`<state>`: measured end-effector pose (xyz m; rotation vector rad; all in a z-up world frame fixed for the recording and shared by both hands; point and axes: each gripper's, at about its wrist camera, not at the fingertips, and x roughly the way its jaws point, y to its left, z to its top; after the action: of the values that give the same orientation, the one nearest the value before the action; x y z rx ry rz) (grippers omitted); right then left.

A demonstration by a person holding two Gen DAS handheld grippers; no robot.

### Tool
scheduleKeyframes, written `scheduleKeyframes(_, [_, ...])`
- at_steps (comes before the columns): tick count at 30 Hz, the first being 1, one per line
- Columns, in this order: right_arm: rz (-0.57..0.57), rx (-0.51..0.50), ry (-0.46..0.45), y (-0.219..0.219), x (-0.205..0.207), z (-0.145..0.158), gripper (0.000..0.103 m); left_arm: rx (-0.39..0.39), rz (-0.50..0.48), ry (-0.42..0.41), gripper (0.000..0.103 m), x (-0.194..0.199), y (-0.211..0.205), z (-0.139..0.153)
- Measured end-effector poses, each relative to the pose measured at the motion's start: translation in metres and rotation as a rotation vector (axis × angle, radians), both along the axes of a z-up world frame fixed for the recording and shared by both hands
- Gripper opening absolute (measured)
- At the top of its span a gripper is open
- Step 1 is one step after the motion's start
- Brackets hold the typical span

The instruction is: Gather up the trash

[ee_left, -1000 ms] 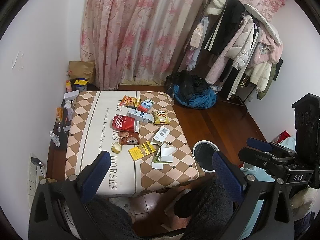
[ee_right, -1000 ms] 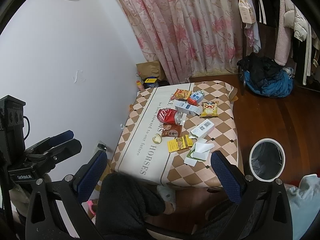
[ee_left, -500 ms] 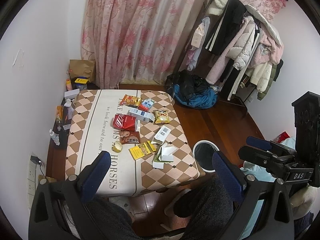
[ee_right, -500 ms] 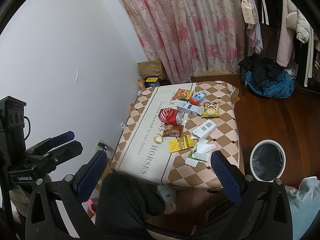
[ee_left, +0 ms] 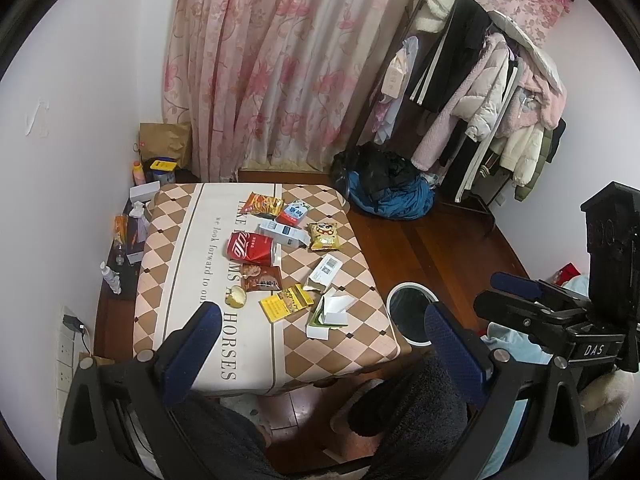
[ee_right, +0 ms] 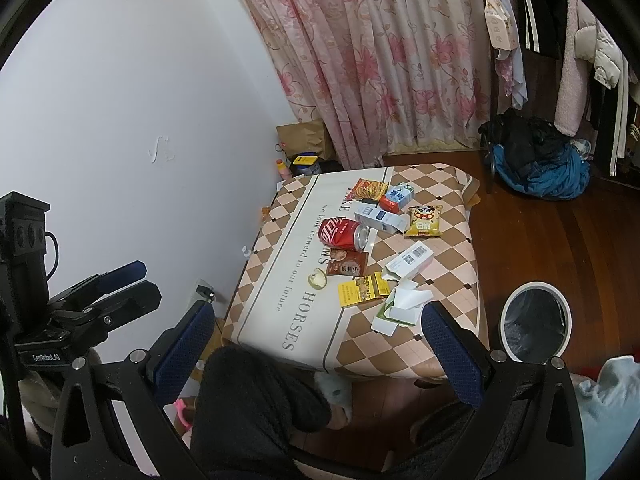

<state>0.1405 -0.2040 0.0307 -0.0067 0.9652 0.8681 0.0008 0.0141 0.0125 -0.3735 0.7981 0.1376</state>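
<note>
- Left wrist view: left gripper (ee_left: 322,338) held high above the near edge of the low table with the brown-and-pink checked cloth (ee_left: 172,240), blue-padded fingers spread wide, nothing between them.
- On the cloth, near to far: torn white cardboard box with green lining (ee_left: 329,312); flat yellow snack packet (ee_left: 286,303); small pale yellow crumpled wrapper (ee_left: 236,297) to its left; brown snack pouch (ee_left: 261,277); white carton with a printed code (ee_left: 325,272) to the right; red cola can (ee_left: 250,247) lying on its side; long white-and-blue box (ee_left: 282,233); yellow cartoon snack bag (ee_left: 324,236); blue-and-red small carton (ee_left: 294,213); orange noodle packet (ee_left: 263,204) farthest.
- On the wooden floor just right of the table: round white-rimmed bin with black liner (ee_left: 412,307).
- At right of frame: right gripper (ee_left: 516,292), fingers close together, too oblique to tell whether touching.
- Right wrist view: right gripper (ee_right: 318,340) released, blue fingers wide apart, holding nothing, above the table's near edge.
- Same litter mid-cloth: red can (ee_right: 343,233), yellow packet (ee_right: 362,288), torn white box (ee_right: 400,306) nearest.
- Bin (ee_right: 536,326) on the floor at near right, apart from the table.
- At left of frame: left gripper (ee_right: 124,286), seen side-on.
</note>
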Motion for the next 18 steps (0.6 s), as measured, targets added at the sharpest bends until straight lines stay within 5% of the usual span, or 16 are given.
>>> scheduleKeyframes(18, [0.000, 0.000, -0.004, 0.0030, 0.0024, 0.0011, 0.103, -0.002, 0.001, -0.003, 0.103, 0.0003, 0.0022, 0.0032])
